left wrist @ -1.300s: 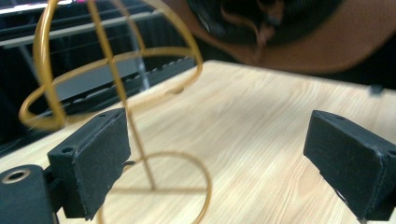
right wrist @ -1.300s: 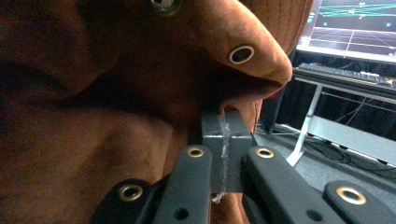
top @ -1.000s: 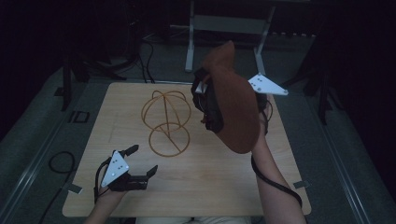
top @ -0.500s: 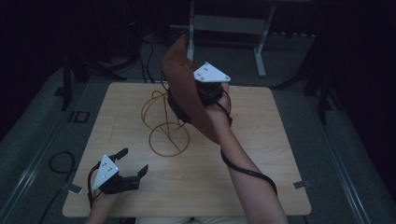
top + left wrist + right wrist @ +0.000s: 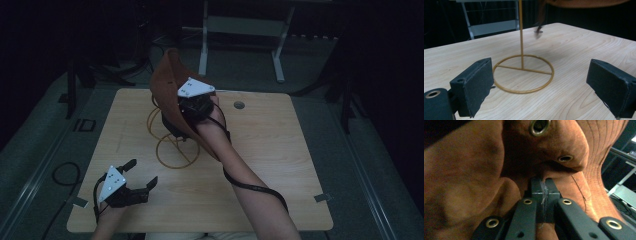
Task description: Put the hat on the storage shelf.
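My right gripper [image 5: 186,116] is shut on a brown suede hat [image 5: 167,92] and holds it in the air over a gold wire stand [image 5: 174,150] at the table's middle left. In the right gripper view the jaws [image 5: 541,188] pinch the hat's soft crown [image 5: 474,170], and brass eyelets show on it. Near the front left corner my left gripper [image 5: 141,173] is open and holds nothing. In the left gripper view its jaws [image 5: 541,85] frame the stand's ring base and upright post [image 5: 521,37]; the hat's brim [image 5: 586,2] hangs at the top edge.
The light wooden table [image 5: 280,150] has a small round hole [image 5: 239,105] near its far edge. A grey metal frame [image 5: 240,25] stands on the floor behind it. A black cable [image 5: 62,172] loops on the floor at the left.
My right hand has carried the hat leftward across the table, from right of the stand to above it. The left gripper has stayed about where it was.
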`<state>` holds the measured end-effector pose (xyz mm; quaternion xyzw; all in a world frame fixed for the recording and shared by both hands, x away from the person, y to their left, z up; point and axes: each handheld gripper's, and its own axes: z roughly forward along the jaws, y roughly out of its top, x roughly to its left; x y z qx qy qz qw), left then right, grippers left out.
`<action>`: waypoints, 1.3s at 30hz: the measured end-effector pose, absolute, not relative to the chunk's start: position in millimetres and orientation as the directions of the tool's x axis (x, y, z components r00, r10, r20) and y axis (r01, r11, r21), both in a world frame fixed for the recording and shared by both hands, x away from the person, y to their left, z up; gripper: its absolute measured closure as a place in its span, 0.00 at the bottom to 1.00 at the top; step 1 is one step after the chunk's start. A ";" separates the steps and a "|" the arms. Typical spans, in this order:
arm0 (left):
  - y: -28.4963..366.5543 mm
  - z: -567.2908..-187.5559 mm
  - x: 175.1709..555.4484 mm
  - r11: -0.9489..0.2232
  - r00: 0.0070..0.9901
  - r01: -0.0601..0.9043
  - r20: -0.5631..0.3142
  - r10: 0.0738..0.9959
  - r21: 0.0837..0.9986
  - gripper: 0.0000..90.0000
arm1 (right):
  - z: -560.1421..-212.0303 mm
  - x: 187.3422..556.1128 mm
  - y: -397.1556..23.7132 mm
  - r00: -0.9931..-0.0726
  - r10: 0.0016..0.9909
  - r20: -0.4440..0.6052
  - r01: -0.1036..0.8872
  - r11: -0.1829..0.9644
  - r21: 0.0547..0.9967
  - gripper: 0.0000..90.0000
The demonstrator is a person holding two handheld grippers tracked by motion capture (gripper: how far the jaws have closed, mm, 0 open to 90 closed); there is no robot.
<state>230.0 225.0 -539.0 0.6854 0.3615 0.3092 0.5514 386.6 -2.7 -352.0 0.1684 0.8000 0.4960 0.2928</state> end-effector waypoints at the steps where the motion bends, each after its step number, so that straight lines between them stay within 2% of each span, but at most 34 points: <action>1: 225.3 -539.1 230.3 -0.126 0.548 0.156 0.020 0.836 0.980 0.09 | -353.1 386.9 -0.5 -0.781 0.548 -0.299 -0.017 0.460 0.888 0.99; 6: 229.7 -540.6 230.6 -0.128 0.534 0.159 0.024 0.845 0.979 0.09 | -356.1 384.7 5.0 -0.799 0.525 -0.293 -0.025 0.457 0.889 1.00; 20: 238.2 -540.6 229.5 -0.092 0.512 0.161 -0.003 0.859 0.983 0.09 | -323.2 395.8 -13.8 -0.681 0.660 -0.317 -0.001 0.431 0.902 1.00; 23: 239.1 -540.9 228.5 -0.089 0.512 0.161 -0.007 0.859 0.983 0.09 | -322.7 399.5 -22.9 -0.659 0.696 -0.286 0.031 0.406 0.913 1.00; 25: 239.4 -541.3 228.8 -0.089 0.513 0.164 -0.008 0.859 0.983 0.09 | -321.7 403.4 -30.7 -0.656 0.722 -0.222 0.071 0.352 0.933 1.00; 31: 238.4 -541.2 229.8 -0.092 0.515 0.164 -0.005 0.857 0.982 0.09 | -311.6 399.9 -27.1 -0.633 0.726 -0.269 0.032 0.371 0.928 1.00; 34: 239.2 -541.6 229.3 -0.088 0.512 0.166 -0.010 0.859 0.982 0.09 | -298.8 392.1 -20.1 -0.649 0.715 -0.261 -0.006 0.338 0.941 1.00; 39: 238.5 -543.0 230.0 -0.088 0.517 0.174 -0.015 0.856 0.981 0.09 | -296.5 380.1 11.2 -0.674 0.654 -0.343 -0.055 0.418 0.907 1.00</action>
